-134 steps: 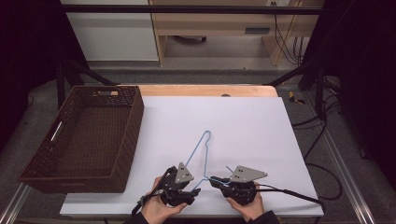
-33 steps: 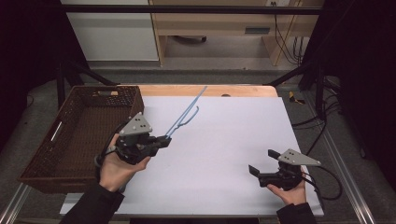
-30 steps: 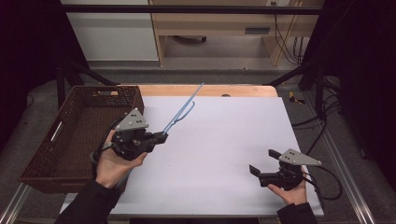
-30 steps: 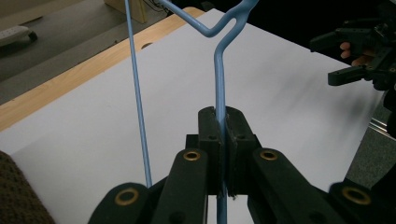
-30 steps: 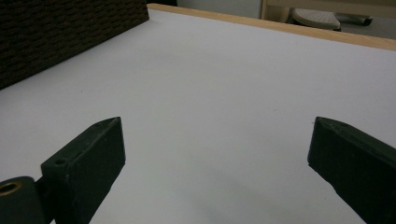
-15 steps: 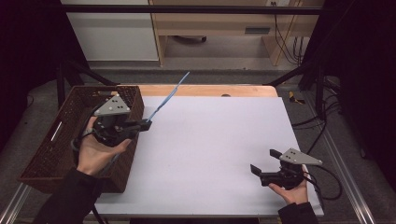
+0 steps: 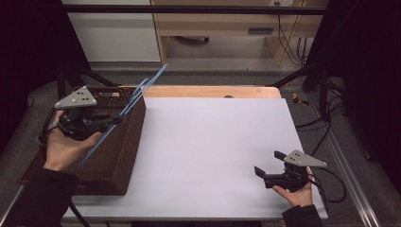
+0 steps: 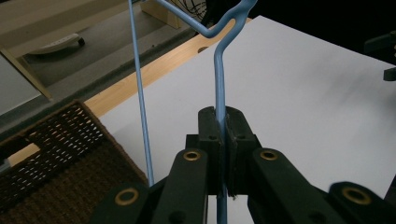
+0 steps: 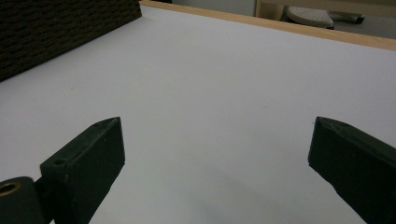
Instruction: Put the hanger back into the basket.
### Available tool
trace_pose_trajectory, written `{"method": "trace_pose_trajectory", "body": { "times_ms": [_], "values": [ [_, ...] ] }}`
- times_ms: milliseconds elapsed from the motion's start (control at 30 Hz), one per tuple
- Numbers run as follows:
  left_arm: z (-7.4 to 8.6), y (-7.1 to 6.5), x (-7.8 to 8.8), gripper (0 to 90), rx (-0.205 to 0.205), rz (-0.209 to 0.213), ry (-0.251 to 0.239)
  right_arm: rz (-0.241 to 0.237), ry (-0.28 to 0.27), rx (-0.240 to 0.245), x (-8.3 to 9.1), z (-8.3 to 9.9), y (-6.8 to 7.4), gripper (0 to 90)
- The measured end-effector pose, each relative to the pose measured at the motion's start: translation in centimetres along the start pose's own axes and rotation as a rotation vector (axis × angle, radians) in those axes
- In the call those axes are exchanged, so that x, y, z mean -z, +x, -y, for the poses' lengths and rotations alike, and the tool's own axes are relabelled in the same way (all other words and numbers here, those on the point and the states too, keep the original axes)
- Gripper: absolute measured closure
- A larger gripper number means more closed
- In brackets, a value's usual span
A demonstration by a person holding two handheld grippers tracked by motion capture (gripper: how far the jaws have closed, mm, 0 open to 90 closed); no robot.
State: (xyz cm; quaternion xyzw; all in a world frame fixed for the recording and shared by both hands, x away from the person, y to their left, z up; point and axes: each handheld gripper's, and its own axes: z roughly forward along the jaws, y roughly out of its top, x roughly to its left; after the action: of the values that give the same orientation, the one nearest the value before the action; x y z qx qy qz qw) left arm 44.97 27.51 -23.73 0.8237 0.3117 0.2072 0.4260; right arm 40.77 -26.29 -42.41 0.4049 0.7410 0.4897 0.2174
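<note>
One bench (image 7: pixel 213 142) carries the wicker basket (image 7: pixel 118 151) at its left edge. Above the basket our left tongs (image 8: pixel 219 135) are clamped tight on the blue wire hanger (image 8: pixel 218 79); right of it, well apart, our right tongs (image 7: pixel 265 174) gape empty. We fear the long hanger could snag the basket rim.
</note>
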Motion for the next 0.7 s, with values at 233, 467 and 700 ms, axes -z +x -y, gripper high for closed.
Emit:
{"method": "trace_pose_trajectory", "body": {
  "times_ms": [233,467,700],
  "values": [
    [1.2,2.3,1.0,86.8,0.006,0.013,0.006,0.002,0.007,0.001,-0.1,0.0,0.0,4.1],
    [1.8,3.9,1.5,86.8,0.001,0.011,0.027,0.000,0.009,-0.001,-0.1,0.1,0.0,4.1],
    [2.9,5.6,2.3,86.8,-0.011,0.002,0.039,0.001,0.011,0.002,-0.2,0.1,0.0,4.0]
  ]
}}
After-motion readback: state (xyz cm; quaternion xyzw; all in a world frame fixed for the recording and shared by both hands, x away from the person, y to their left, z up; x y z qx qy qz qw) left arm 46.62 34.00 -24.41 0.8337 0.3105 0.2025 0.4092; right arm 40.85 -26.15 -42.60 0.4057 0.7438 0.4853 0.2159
